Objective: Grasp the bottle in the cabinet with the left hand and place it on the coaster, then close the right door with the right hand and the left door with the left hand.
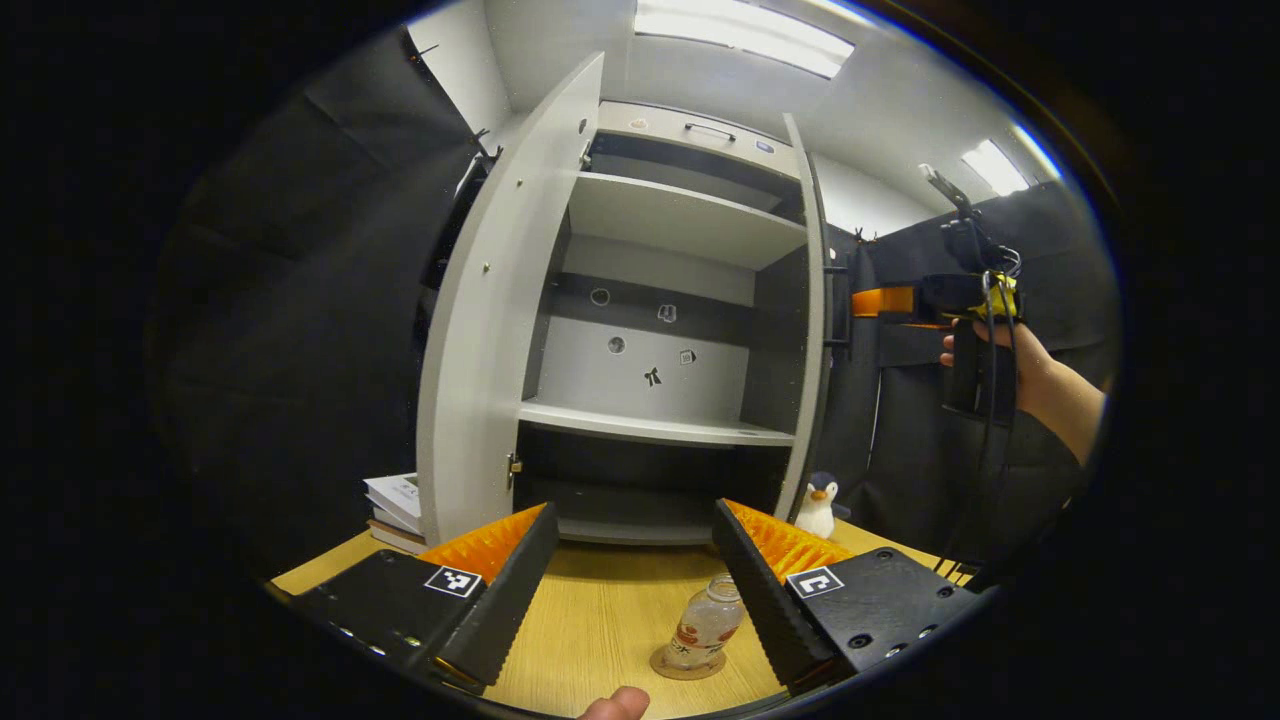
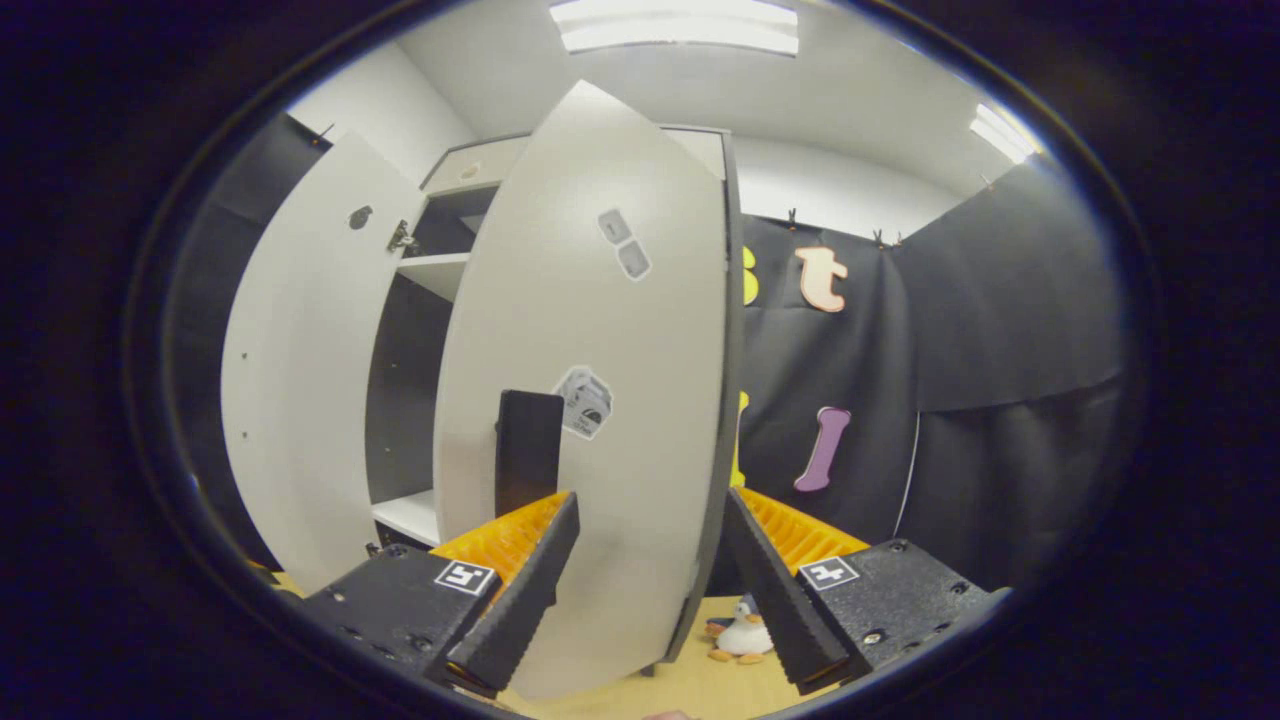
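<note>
bright ceiling panels [image 1: 745, 35] | cabinet interior [image 1: 650, 480] shadowed | sharp focus | strong fisheye bending at edges

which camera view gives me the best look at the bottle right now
The left gripper view. There the bottle stands upright on the coaster on the wooden table, between the open fingers of the left gripper. The right gripper view faces the right door, with a toy penguin beneath it.

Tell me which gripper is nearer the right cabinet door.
Right. The right gripper is open just in front of the right door, whose edge runs between its fingers. The left gripper is open over the bottle on the table, farther back.
</note>
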`<action>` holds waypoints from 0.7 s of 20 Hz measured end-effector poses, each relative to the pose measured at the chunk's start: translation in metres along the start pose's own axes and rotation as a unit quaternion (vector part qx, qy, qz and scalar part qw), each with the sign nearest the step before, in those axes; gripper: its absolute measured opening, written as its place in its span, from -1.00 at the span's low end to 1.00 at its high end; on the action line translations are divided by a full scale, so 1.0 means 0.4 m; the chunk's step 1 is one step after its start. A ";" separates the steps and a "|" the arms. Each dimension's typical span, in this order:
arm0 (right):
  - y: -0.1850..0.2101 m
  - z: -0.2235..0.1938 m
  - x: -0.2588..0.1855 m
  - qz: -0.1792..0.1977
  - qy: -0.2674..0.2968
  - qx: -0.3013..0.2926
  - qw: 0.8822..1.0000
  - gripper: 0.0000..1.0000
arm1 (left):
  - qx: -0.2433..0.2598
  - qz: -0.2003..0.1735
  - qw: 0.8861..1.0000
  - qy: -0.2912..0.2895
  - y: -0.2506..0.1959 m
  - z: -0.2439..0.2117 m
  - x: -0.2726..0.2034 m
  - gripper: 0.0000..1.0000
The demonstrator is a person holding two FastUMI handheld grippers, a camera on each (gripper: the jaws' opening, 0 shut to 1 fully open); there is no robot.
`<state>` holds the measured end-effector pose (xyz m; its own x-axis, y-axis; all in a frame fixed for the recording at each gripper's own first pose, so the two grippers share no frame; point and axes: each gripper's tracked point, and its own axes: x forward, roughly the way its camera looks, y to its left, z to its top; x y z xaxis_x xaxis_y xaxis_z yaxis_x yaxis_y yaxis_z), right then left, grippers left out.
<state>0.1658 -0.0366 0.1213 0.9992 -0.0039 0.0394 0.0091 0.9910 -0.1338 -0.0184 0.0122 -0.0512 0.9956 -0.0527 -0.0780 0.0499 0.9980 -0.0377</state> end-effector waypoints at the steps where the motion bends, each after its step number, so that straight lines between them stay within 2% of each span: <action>1: 0.025 -0.005 0.018 0.004 -0.001 0.003 1.000 0.94 | 0.002 0.006 1.000 -0.001 0.010 0.004 -0.005 0.89; 4: 0.022 -0.004 0.041 -0.012 -0.010 0.013 1.000 0.94 | 0.006 0.019 1.000 -0.004 0.032 0.012 -0.024 0.89; 6: 0.019 0.002 0.036 -0.008 -0.014 0.026 1.000 0.94 | 0.009 0.024 1.000 -0.003 0.046 0.016 -0.033 0.89; 8: -0.009 0.008 0.004 -0.017 -0.019 0.030 0.999 0.94 | 0.012 0.025 1.000 -0.004 0.055 0.023 -0.028 0.89; 9: -0.014 0.013 -0.016 -0.018 -0.022 0.031 0.999 0.94 | 0.013 0.024 1.000 -0.004 0.053 0.027 -0.027 0.89; 10: -0.013 0.015 -0.039 -0.014 -0.022 0.030 0.999 0.93 | 0.013 0.022 1.000 -0.004 0.046 0.029 -0.035 0.99; 13: -0.010 0.000 -0.118 -0.012 -0.018 0.025 0.999 0.93 | 0.010 0.014 1.000 -0.006 0.030 0.034 -0.040 0.99; 14: -0.009 -0.012 -0.144 -0.013 -0.014 0.025 1.000 0.93 | 0.008 0.010 1.000 -0.006 0.027 0.038 -0.039 0.89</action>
<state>0.1083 -0.0406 0.1148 0.9972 -0.0261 0.0699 0.0319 0.9960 -0.0834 -0.0322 0.0243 -0.0354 0.9973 -0.0315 -0.0656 0.0302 0.9993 -0.0204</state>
